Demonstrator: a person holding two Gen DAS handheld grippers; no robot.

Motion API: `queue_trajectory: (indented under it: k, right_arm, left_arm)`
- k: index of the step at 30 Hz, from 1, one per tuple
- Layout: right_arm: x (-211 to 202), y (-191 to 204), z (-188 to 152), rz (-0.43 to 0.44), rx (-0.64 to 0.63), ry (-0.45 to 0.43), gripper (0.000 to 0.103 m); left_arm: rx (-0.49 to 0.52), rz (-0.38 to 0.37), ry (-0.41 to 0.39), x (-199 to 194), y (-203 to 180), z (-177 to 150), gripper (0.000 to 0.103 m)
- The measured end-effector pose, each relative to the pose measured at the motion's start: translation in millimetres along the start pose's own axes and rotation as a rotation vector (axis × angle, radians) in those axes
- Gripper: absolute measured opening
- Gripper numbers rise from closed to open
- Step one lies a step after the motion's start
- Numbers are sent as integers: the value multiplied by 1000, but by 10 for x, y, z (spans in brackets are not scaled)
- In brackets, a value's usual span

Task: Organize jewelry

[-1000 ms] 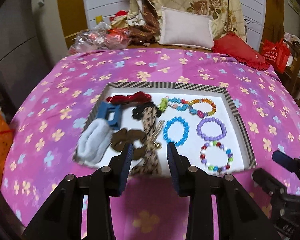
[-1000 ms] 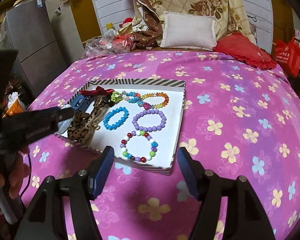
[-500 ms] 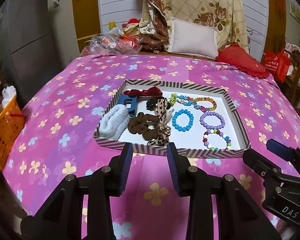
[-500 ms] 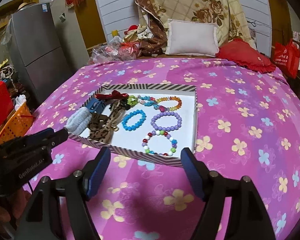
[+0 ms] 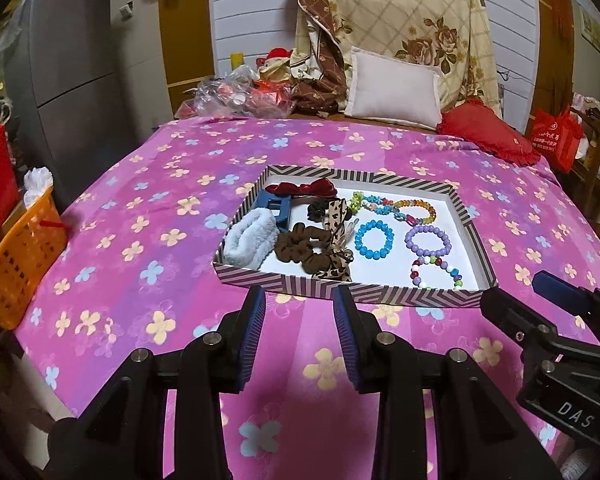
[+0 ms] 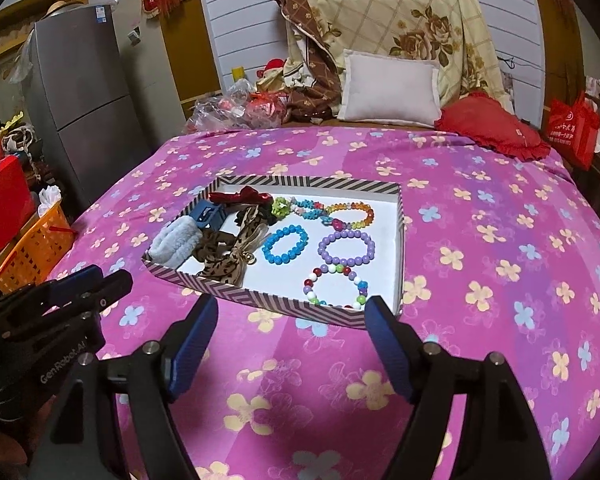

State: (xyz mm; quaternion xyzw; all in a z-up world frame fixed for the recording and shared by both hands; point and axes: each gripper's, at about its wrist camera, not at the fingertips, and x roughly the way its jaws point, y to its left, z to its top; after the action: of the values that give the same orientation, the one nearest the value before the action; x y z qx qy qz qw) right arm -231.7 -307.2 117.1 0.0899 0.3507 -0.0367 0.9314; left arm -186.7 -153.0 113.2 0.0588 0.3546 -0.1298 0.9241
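Observation:
A striped tray point(image 5: 380, 295) point(image 6: 300, 182) lies on the pink flowered bedspread. Its left half holds a white fluffy scrunchie point(image 5: 250, 242), a brown scrunchie point(image 5: 300, 246), a blue claw clip point(image 5: 276, 204), a red bow point(image 5: 304, 188) and a leopard bow point(image 5: 338, 240). Its right half holds a blue bead bracelet point(image 5: 374, 239) point(image 6: 285, 244), a purple one point(image 5: 427, 240) point(image 6: 346, 247), a multicoloured one point(image 6: 336, 286) and a rainbow one point(image 5: 414, 210). My left gripper point(image 5: 298, 296) point(image 6: 108, 276) hangs open and empty just short of the tray's near wall. My right gripper point(image 6: 292, 304) point(image 5: 520, 290) is wide open and empty, also short of the tray.
An orange basket point(image 5: 20, 256) stands beside the bed on the left, with a grey fridge point(image 5: 72, 60) behind it. At the head of the bed lie a white pillow point(image 5: 394, 86), a red cushion point(image 5: 488, 140) and a plastic bag point(image 5: 240, 96).
Both grippers have drawn back from the tray and risen a little, so the tray sits farther off. The right jaws have spread wider; the left jaws kept their gap.

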Motion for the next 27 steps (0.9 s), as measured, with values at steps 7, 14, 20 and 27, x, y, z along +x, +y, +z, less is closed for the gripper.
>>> queue_trajectory:
  k: [7,14,20,27]
  right_arm:
    - [-83,60,-32,-2,-11,-6,79]
    - [-112,80,-36,0,-15,-7,80]
    - [-118,90,-35,3,-14,-8,80]
    - [-96,108,-47,5,-18,5,80]
  left_arm:
    - [-6,4,-8,-61,28,-31,40]
    - [-7,11,-17,-106,42,-36,40]
    - [-9,13,-21,-122,52,-34,40]
    - [-10,12,-12,-119,69,-34,40]
